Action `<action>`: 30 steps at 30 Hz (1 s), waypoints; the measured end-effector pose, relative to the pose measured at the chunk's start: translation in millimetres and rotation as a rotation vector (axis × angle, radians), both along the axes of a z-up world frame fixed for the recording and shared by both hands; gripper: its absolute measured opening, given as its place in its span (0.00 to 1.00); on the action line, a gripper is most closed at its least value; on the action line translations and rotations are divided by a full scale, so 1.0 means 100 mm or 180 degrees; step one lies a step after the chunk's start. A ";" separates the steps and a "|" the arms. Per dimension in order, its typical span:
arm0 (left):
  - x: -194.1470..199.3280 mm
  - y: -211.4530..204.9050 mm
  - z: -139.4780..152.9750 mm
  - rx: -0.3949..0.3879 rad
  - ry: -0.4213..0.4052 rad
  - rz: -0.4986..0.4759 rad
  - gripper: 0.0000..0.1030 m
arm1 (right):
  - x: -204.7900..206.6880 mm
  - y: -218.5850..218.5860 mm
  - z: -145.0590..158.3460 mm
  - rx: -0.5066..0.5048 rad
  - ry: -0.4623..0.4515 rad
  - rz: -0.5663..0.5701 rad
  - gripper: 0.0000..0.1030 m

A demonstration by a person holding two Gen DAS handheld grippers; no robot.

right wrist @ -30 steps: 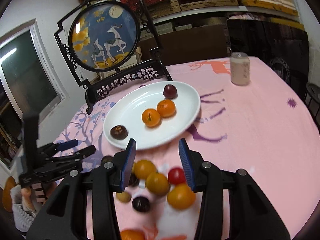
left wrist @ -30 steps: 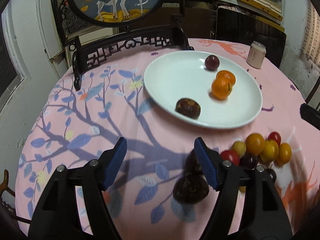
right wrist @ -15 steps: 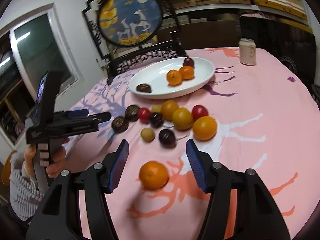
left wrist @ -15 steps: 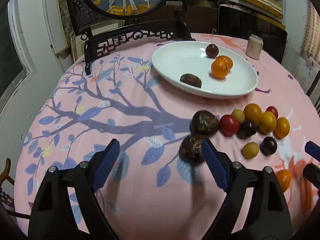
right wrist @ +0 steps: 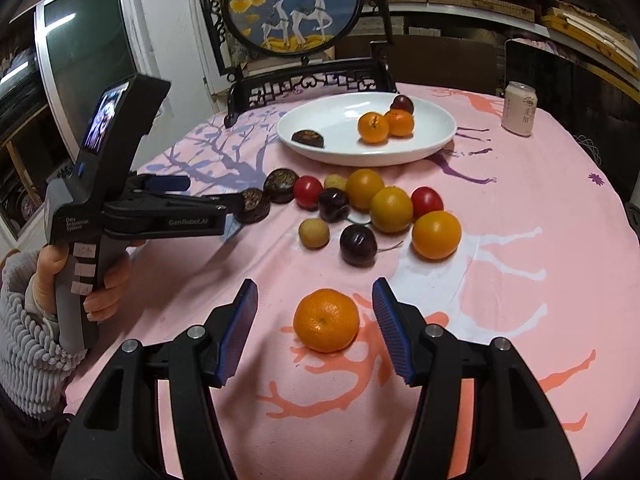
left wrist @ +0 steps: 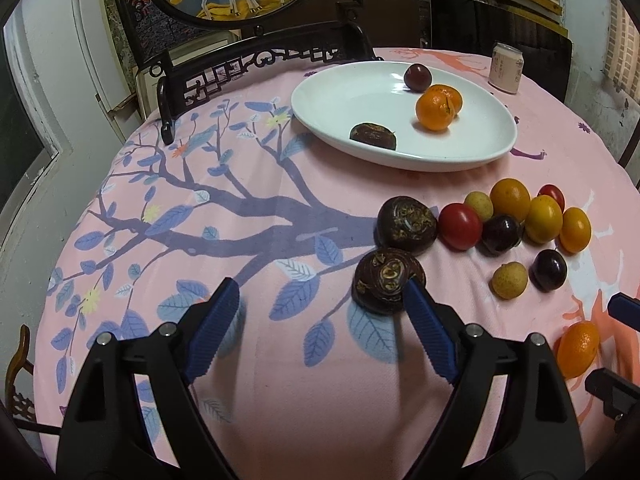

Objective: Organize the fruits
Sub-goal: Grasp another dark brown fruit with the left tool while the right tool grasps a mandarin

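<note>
My right gripper (right wrist: 316, 288) is open, and a loose tangerine (right wrist: 326, 320) lies on the cloth between its blue pads, touched by neither. My left gripper (left wrist: 320, 292) is open too. A dark brown round fruit (left wrist: 388, 282) sits just inside its right fingertip, and a second one (left wrist: 406, 226) lies behind it. A cluster of red, yellow, orange and dark small fruits (right wrist: 372, 200) is spread before the white oval plate (right wrist: 328, 124). On the plate are two tangerines (right wrist: 384, 126), a dark plum and a brown half fruit.
A pale drink can (right wrist: 519, 109) stands at the back right of the round, pink-clothed table. A framed deer screen on a dark carved stand (right wrist: 292, 4) rises behind the plate. A person's hand in a grey sleeve (right wrist: 108, 280) holds the left gripper at the table's left edge.
Both grippers have drawn back from the plate and their jaws stand wider. The right one has come down around the lone tangerine. The left one now has the near brown fruit at its right finger.
</note>
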State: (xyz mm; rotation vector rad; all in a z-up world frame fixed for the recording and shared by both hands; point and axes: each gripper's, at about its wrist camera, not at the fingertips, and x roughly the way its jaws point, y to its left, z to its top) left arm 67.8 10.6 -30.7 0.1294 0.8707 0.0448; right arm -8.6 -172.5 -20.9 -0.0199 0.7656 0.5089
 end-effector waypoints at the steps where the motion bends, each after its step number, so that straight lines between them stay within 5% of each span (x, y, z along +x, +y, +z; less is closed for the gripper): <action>1: 0.00 0.00 0.00 0.0004 0.0006 0.0002 0.84 | 0.00 0.02 -0.01 -0.0027 0.0013 0.0024 0.58; 9: 0.02 -0.05 -0.03 0.0054 0.0010 -0.0029 0.88 | 0.08 0.10 -0.15 -0.0254 0.0276 -0.0036 0.58; 16: 0.04 -0.02 -0.05 -0.0051 0.0056 -0.0049 0.88 | 0.12 0.15 -0.23 -0.0446 0.0367 -0.0120 0.40; 20: 0.05 0.00 -0.05 -0.0110 0.0074 -0.0047 0.88 | 0.10 0.20 -0.23 -0.0558 0.0325 -0.0100 0.37; 30: 0.07 -0.21 -0.11 0.0056 0.0044 -0.0302 0.87 | 0.15 0.07 -0.23 -0.0300 0.0440 -0.0145 0.37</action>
